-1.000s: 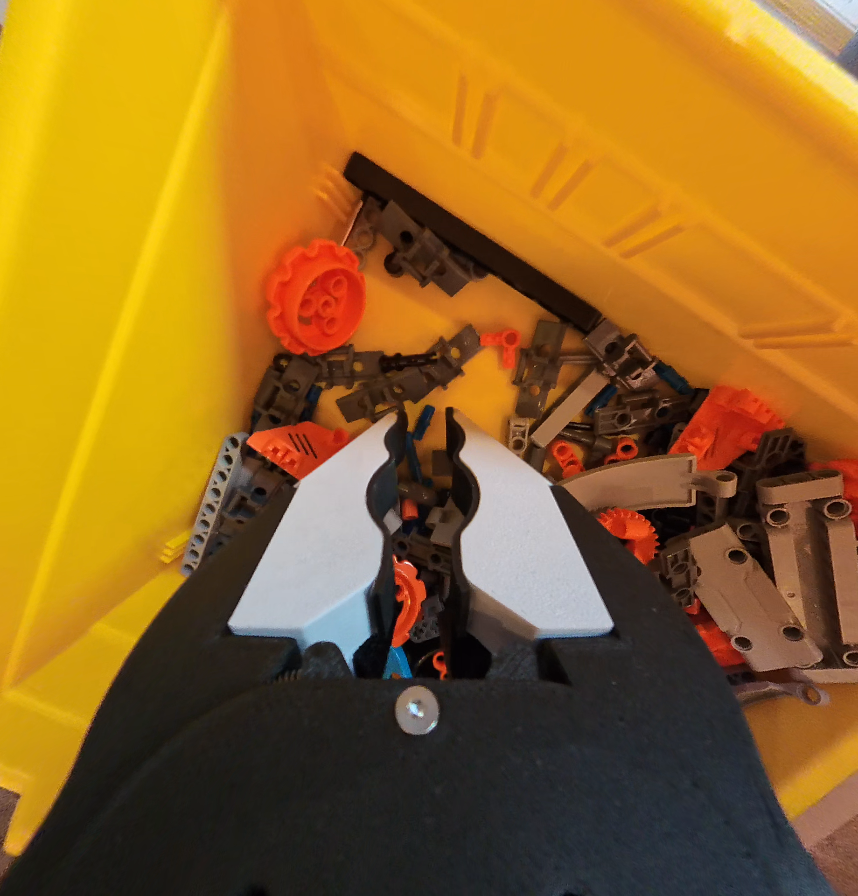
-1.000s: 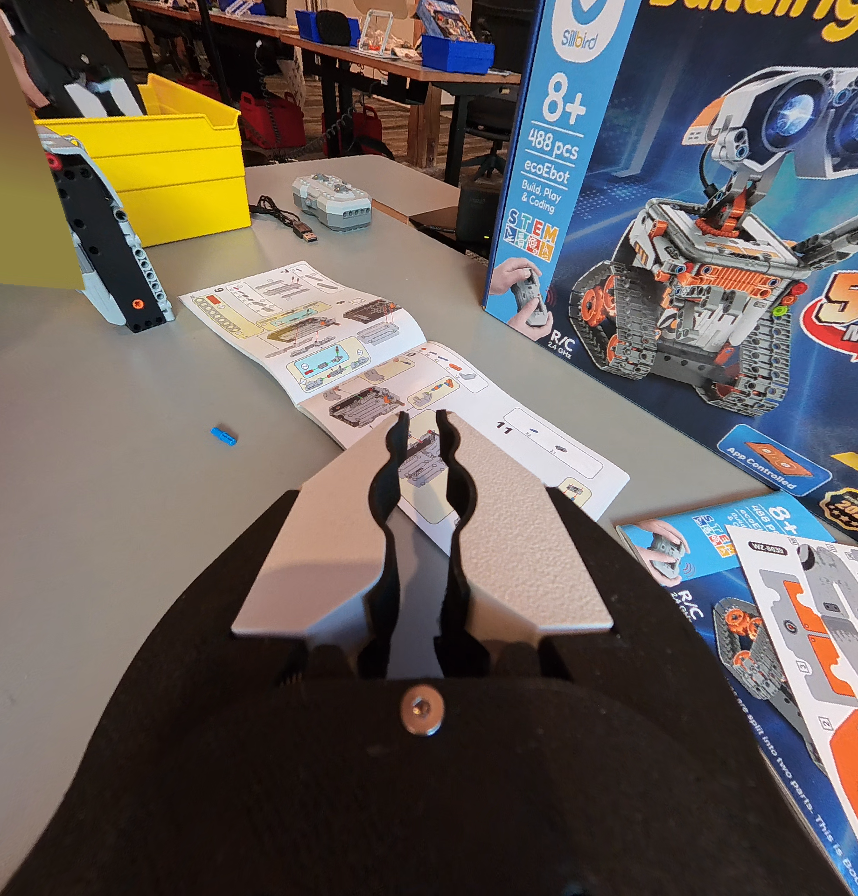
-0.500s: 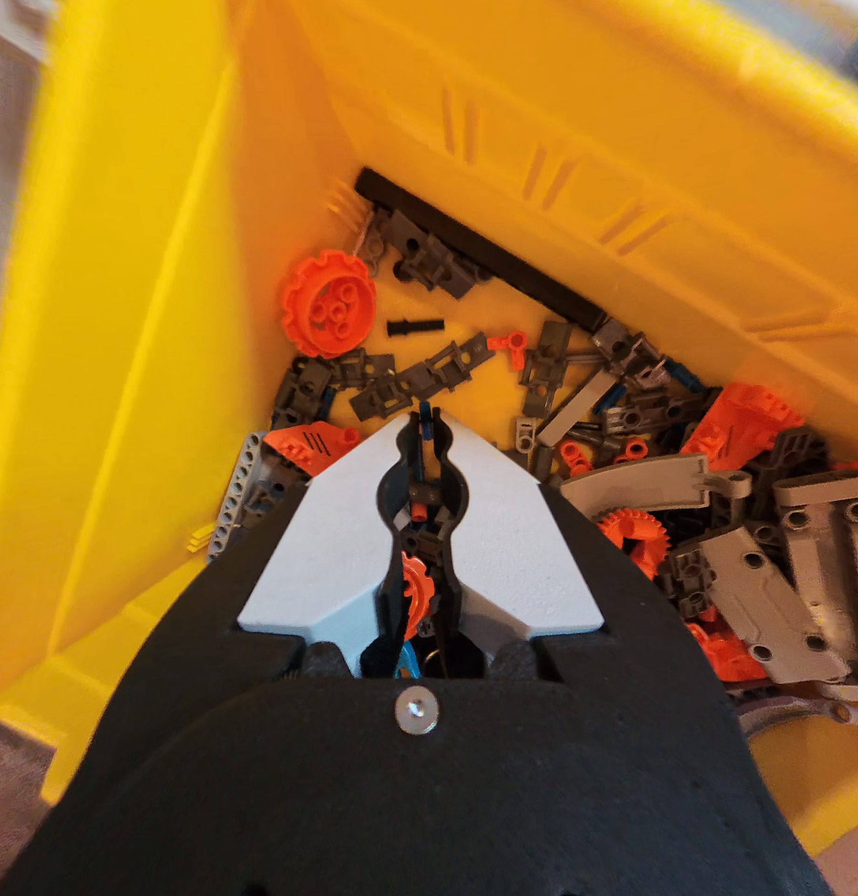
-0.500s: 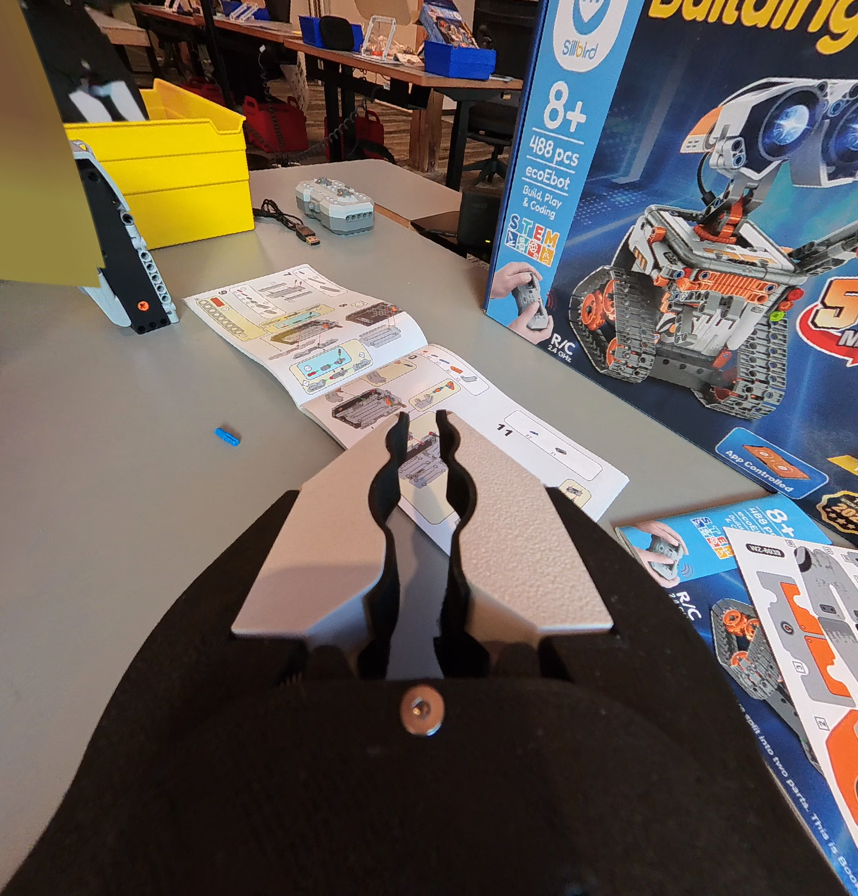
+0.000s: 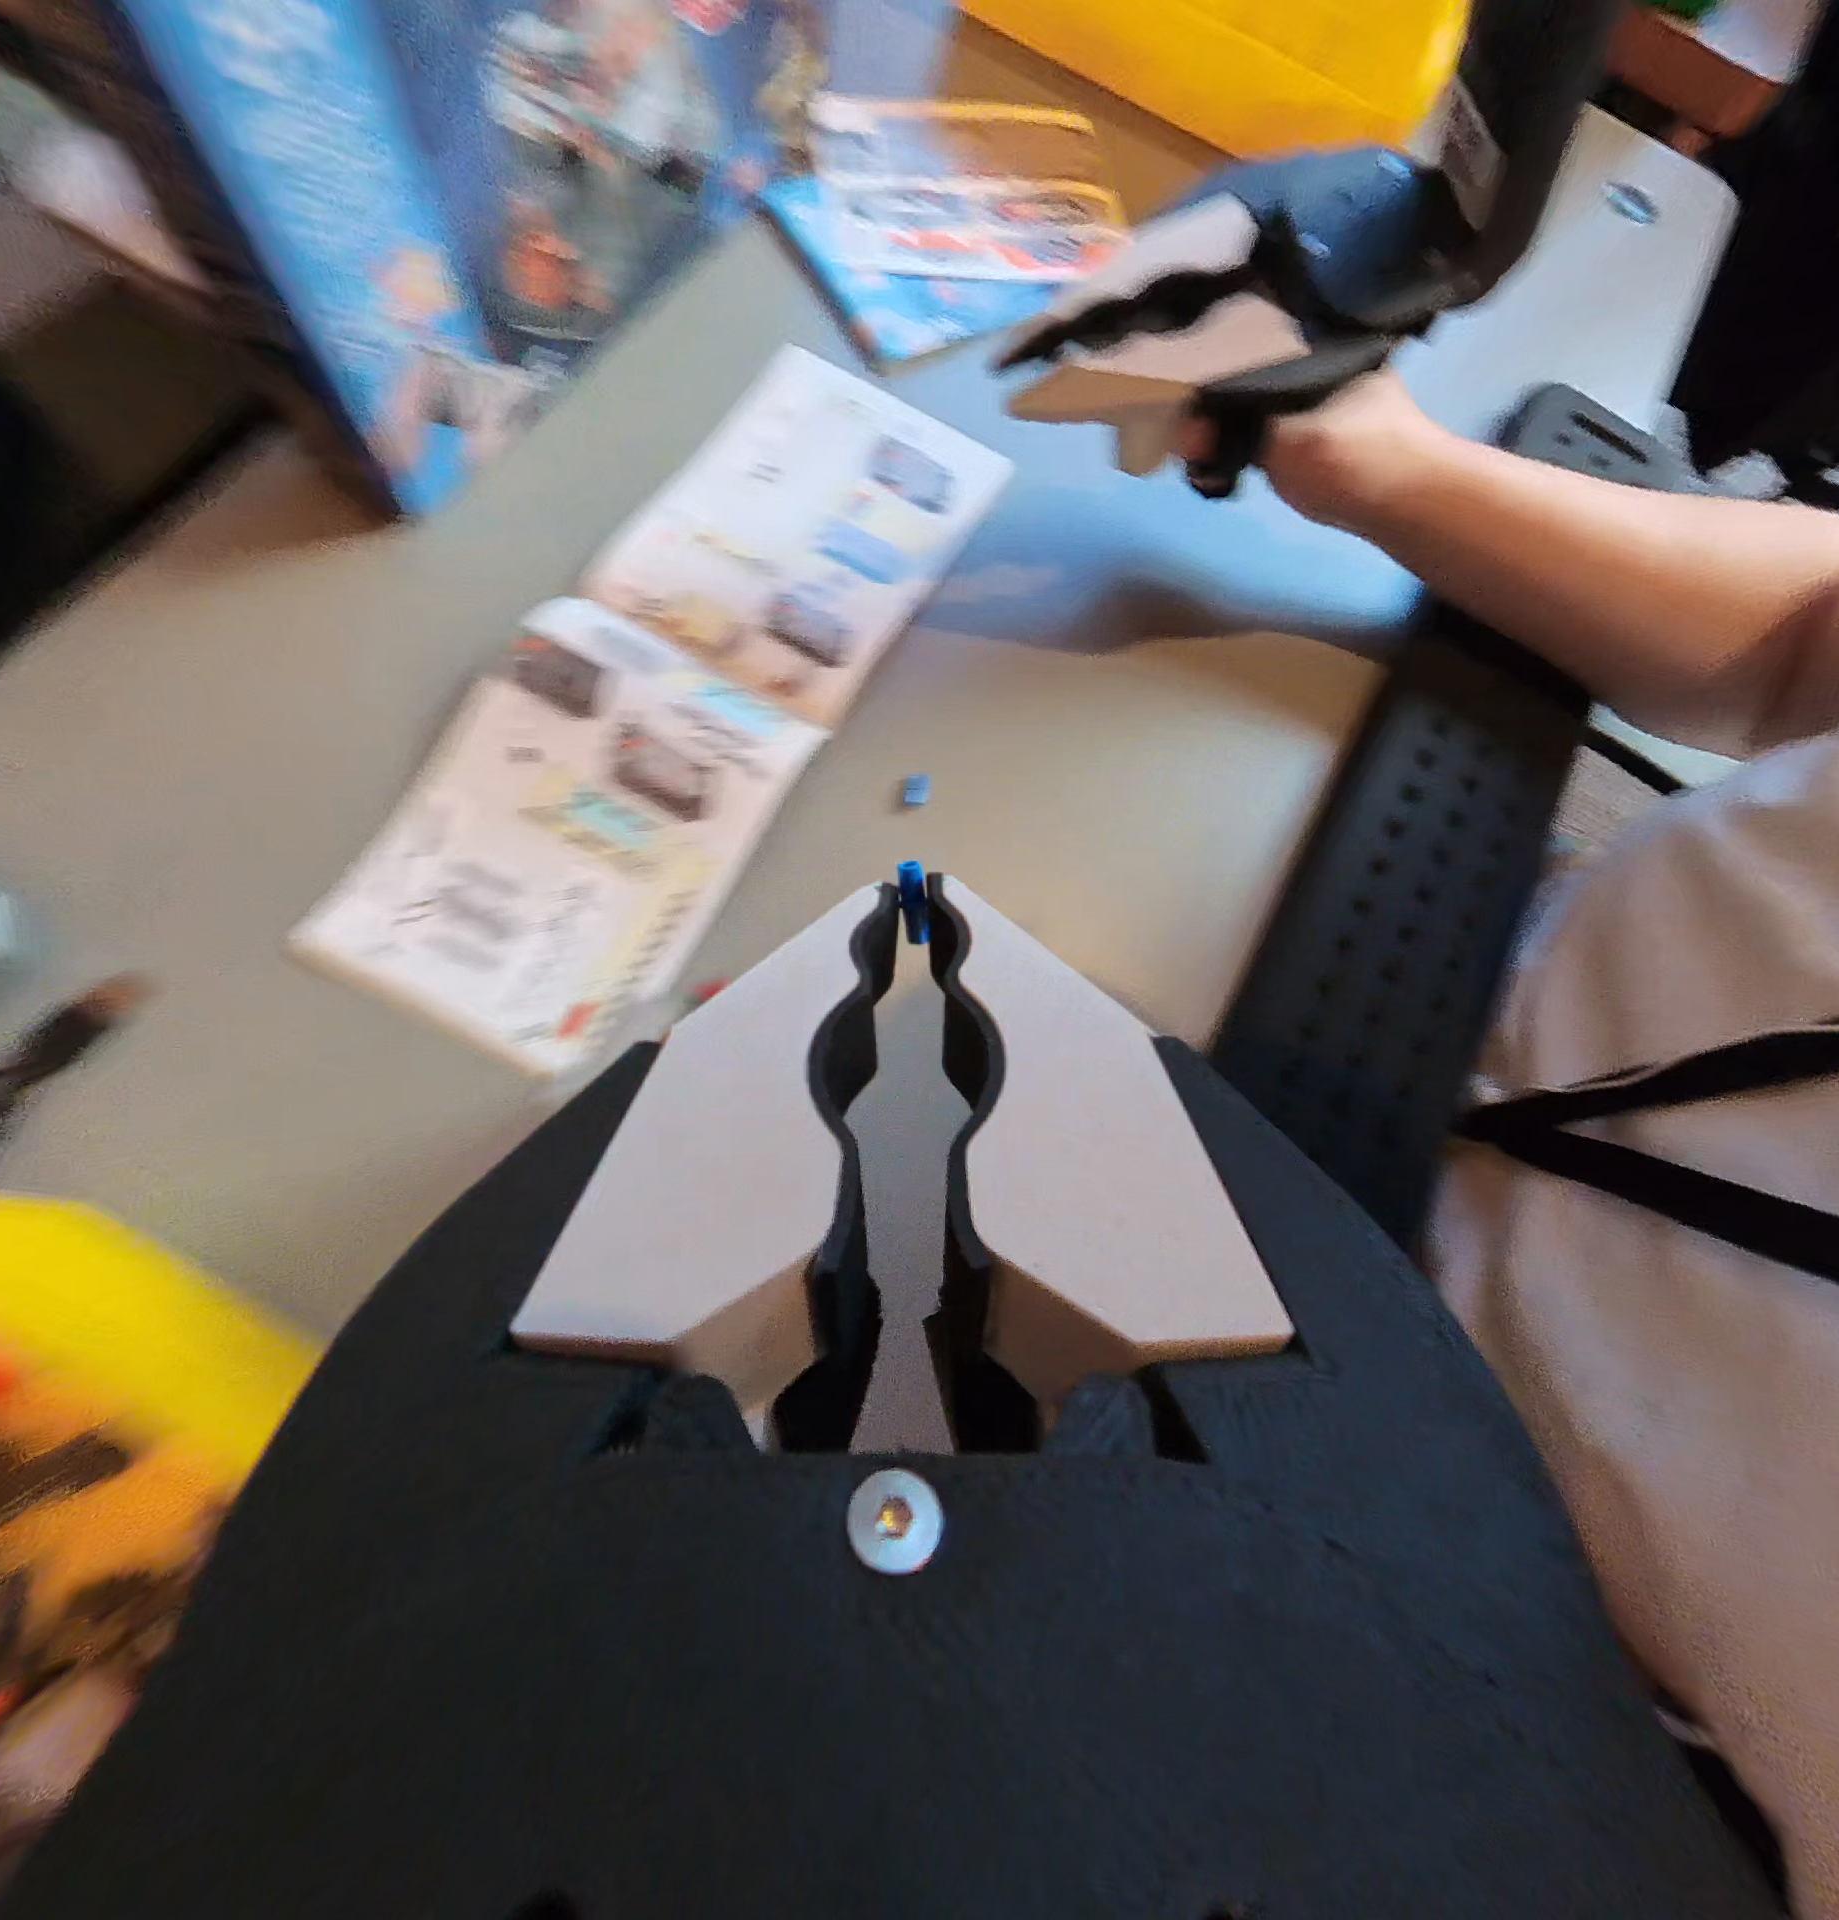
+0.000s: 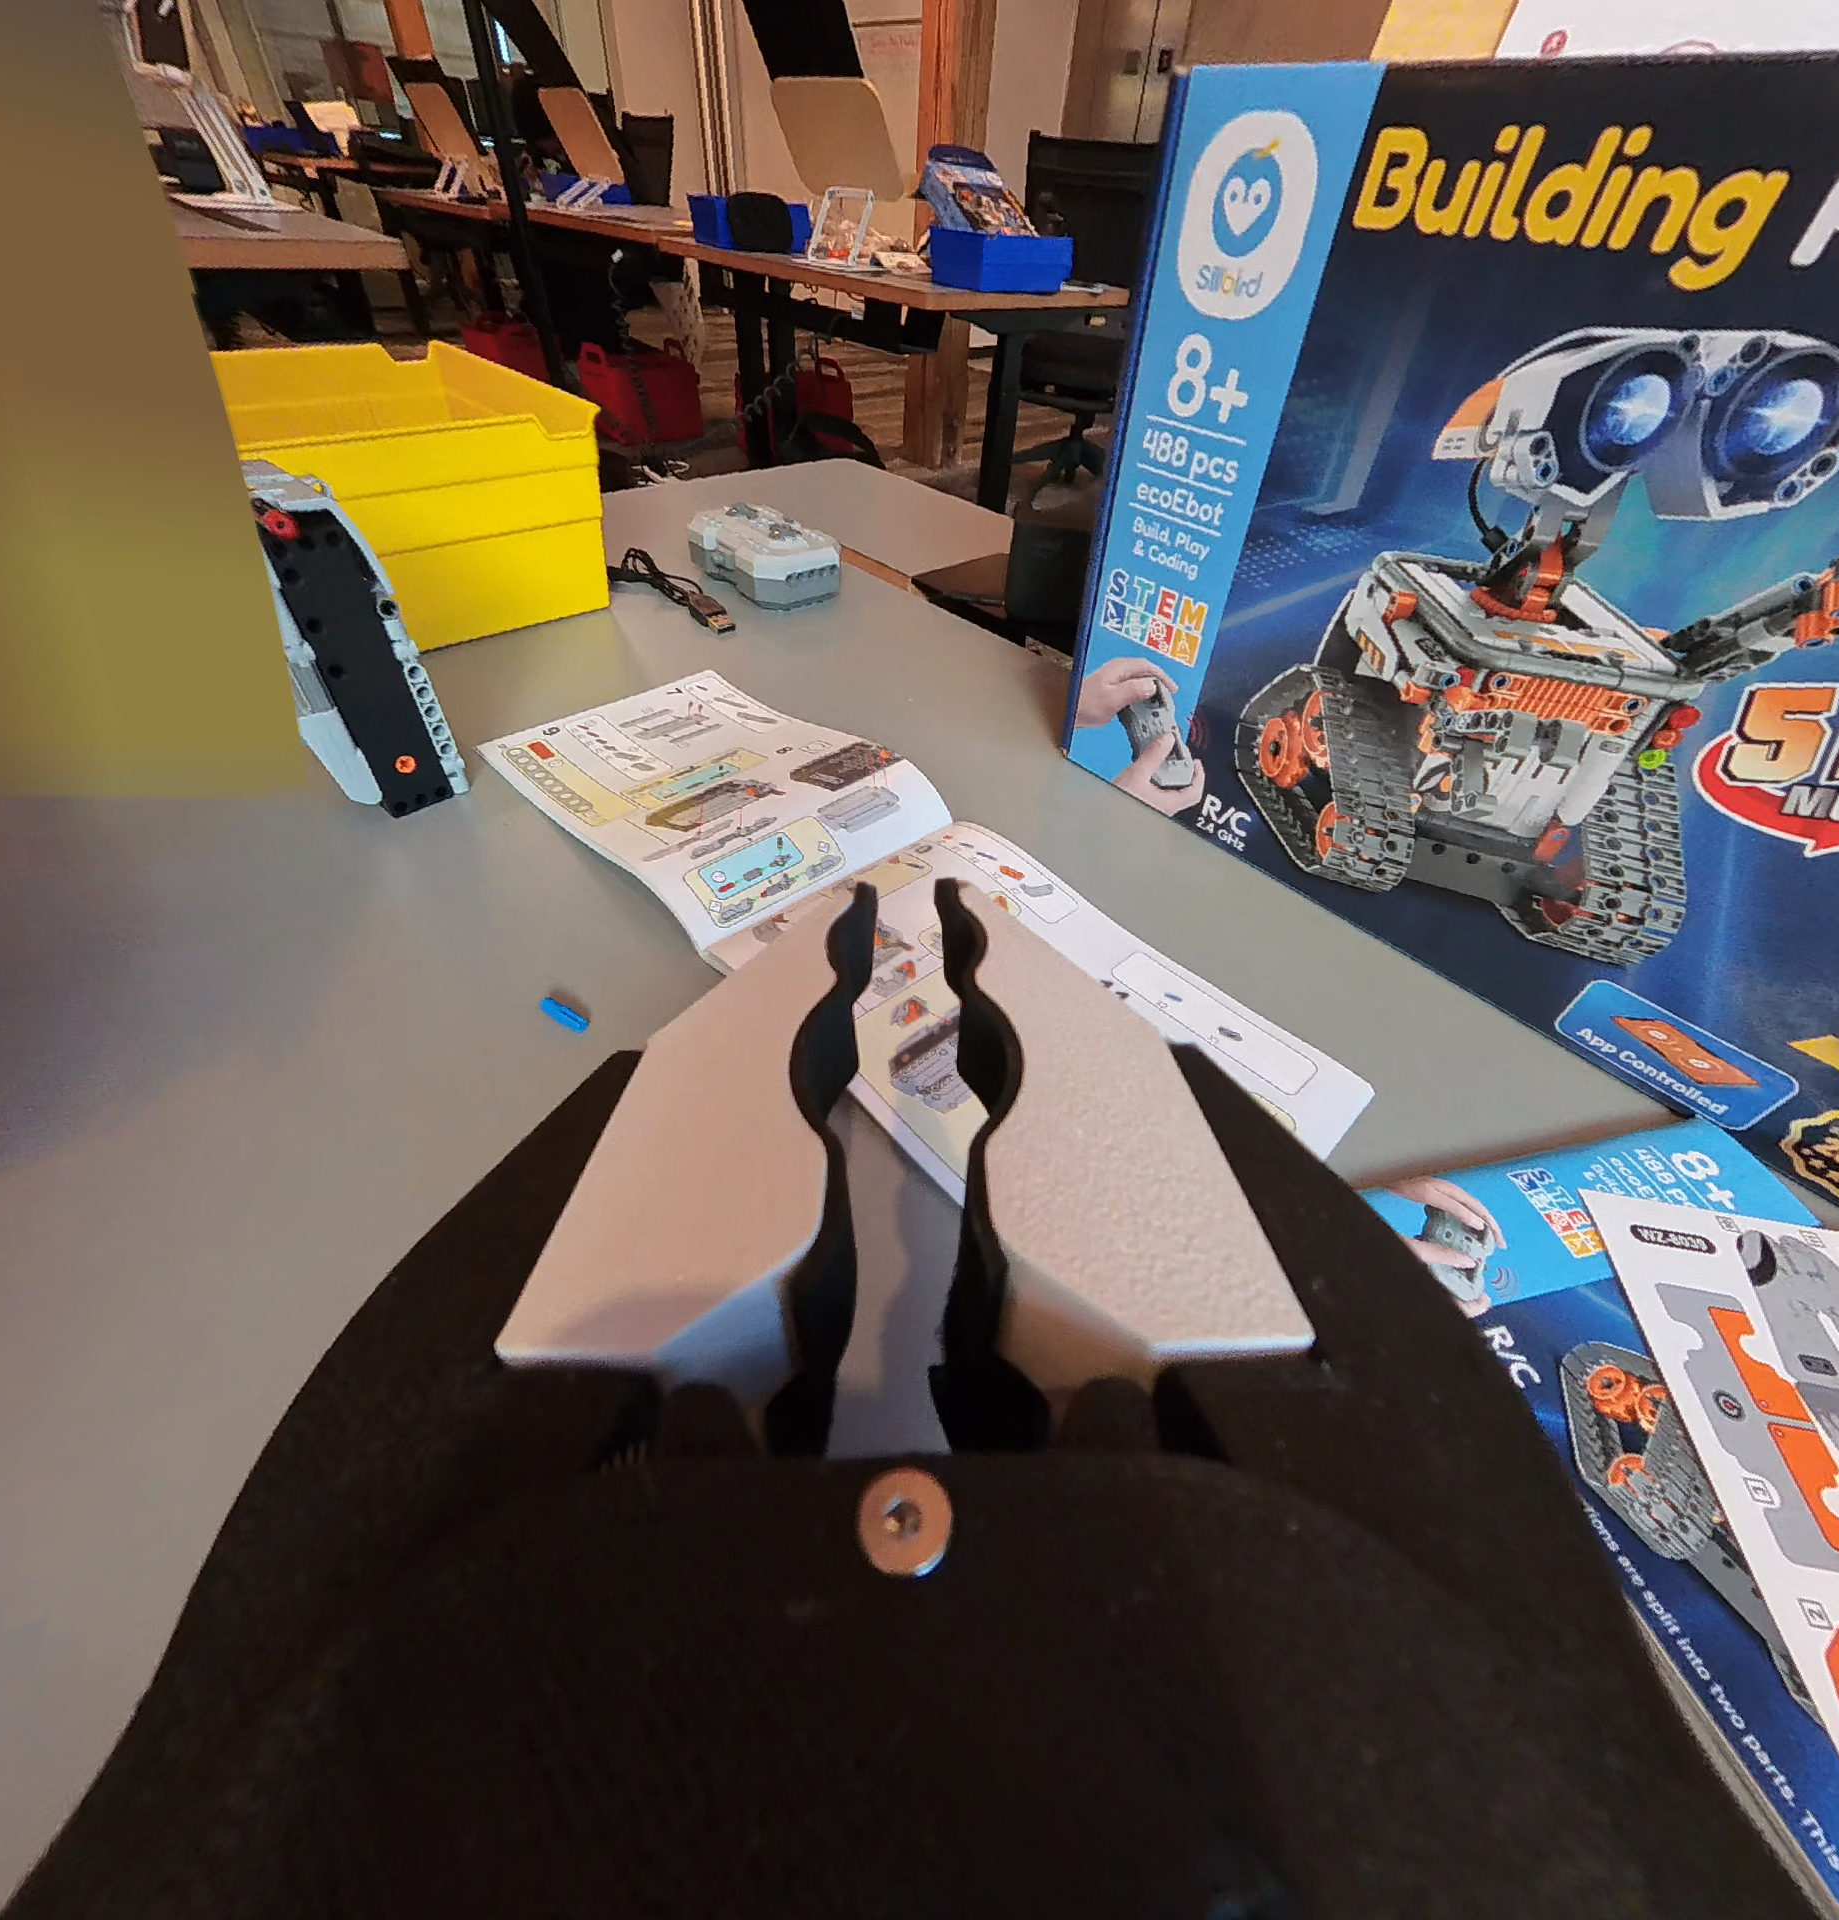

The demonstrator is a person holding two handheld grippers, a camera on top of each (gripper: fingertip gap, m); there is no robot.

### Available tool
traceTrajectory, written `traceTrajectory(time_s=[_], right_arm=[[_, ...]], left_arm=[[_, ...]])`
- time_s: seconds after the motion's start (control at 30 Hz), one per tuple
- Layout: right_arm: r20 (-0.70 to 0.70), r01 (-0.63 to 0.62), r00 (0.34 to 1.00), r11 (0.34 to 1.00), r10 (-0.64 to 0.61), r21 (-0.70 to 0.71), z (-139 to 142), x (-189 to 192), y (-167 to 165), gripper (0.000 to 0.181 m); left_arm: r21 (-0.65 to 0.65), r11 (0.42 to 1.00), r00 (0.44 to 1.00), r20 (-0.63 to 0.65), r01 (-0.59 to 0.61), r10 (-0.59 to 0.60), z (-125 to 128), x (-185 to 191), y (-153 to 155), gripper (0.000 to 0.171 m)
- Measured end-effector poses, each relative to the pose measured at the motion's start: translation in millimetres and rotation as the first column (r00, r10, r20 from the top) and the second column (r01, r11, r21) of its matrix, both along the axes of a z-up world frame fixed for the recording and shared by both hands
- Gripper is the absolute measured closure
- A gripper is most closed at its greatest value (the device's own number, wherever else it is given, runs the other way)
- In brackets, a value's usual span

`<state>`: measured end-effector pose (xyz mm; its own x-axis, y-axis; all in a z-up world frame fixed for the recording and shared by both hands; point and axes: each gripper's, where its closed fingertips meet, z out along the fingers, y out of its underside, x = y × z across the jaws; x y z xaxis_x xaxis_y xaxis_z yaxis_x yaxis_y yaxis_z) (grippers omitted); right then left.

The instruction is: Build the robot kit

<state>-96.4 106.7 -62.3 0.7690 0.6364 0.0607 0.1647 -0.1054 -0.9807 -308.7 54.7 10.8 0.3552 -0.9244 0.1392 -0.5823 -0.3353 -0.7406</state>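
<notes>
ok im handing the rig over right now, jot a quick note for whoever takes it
Left gripper: shut on a small blue pin at its fingertips, held above the grey table.
Right gripper: open, empty, over the open instruction booklet.
On the table: a second blue pin lying loose left of the booklet, a partly built black and grey assembly in front of the yellow bin, and the kit box standing at the right.
Done: one pin is in the grip. Left: neither pin is fitted anywhere yet.
</notes>
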Motion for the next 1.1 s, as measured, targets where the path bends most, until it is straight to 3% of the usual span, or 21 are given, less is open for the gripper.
traceTrajectory(time_s=[0.1, 0.2, 0.27, 0.4, 0.7, 0.77, 0.87, 0.9, 1.0, 1.1], right_arm=[[0.006, -0.002, 1.000, 1.000, 0.002, -0.005, 0, 0, -4, 0.170], [0.014, -0.018, 1.000, 1.000, 0.018, -0.013, -2, 0, -7, 0.170], [0.022, -0.028, 0.999, 0.999, 0.028, -0.016, -2, 1, -8, 0.170], [-0.022, -0.061, 0.998, 0.997, 0.060, -0.037, 2, -1, -11, 0.169], [-0.075, -0.095, 0.993, 0.995, 0.092, -0.038, 12, -5, -18, 0.168], [-0.067, -0.089, 0.994, 0.995, 0.087, -0.040, 10, -4, -16, 0.168], [-0.070, -0.082, 0.994, 0.996, 0.079, -0.044, 10, -1, -15, 0.168], [-0.073, -0.078, 0.995, 0.996, 0.075, -0.042, 10, 0, -15, 0.168], [-0.092, -0.072, 0.993, 0.997, 0.069, -0.035, 13, 3, -14, 0.168], [-0.108, -0.069, 0.992, 0.997, 0.064, -0.038, 14, 5, -13, 0.168]], left_arm=[[-0.087, 0.995, 0.994, -0.101, 0.039, -0.048, -61, 52, -31, 0.168], [-0.090, 0.996, 0.974, -0.227, -0.011, -0.010, -116, 81, -24, 0.168], [-0.099, 0.995, 0.962, -0.272, -0.028, 0.000, -137, 91, -19, 0.168], [-0.073, 0.996, 0.954, -0.297, -0.059, 0.035, -152, 102, -6, 0.168], [0.019, 1.000, 0.895, -0.446, 0.012, -0.003, -177, 106, 0, 0.168], [-0.006, 1.000, 0.911, -0.412, 0.013, -0.014, -178, 111, -3, 0.167], [0.030, 1.000, 0.917, -0.398, 0.006, 0.006, -171, 107, 2, 0.149], [0.059, 0.998, 0.924, -0.383, 0.012, 0.012, -161, 106, 2, 0.154], [0.169, 0.985, 0.961, -0.264, -0.032, 0.076, -107, 94, 0, 0.156], [0.251, 0.947, 0.960, -0.143, -0.199, 0.240, -37, 34, 12, 0.151]])
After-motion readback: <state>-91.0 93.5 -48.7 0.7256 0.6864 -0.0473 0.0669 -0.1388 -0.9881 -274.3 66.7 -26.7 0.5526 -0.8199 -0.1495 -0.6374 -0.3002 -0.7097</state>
